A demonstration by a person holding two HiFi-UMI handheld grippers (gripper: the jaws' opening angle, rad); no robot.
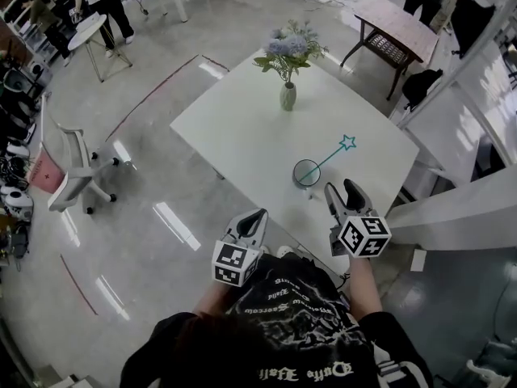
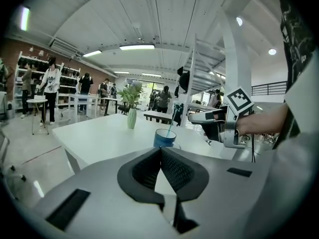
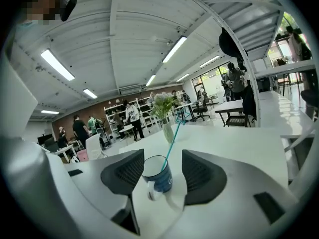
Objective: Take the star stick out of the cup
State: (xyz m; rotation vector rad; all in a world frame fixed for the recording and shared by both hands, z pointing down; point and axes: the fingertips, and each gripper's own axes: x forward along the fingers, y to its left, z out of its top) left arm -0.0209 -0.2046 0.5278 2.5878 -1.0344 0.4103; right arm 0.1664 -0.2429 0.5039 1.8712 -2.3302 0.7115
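Note:
A blue cup [image 1: 306, 173] stands near the front edge of the white table [image 1: 242, 128]. The teal star stick [image 1: 327, 158] leans out of it to the far right, star end up. My right gripper [image 1: 341, 188] is just behind and to the right of the cup, open. In the right gripper view the cup [image 3: 158, 174] sits right in front of the gap between the pads, untouched, with the stick [image 3: 173, 139] rising from it. My left gripper [image 1: 252, 221] hangs off the table's front edge, jaws shut and empty. The left gripper view shows the cup [image 2: 164, 138] farther ahead.
A pale vase with blue flowers [image 1: 288, 95] stands at the table's far side. A white office chair [image 1: 77, 168] is on the floor to the left. A dark side table [image 1: 396, 35] sits far right, and a white ledge [image 1: 452, 208] runs close on the right.

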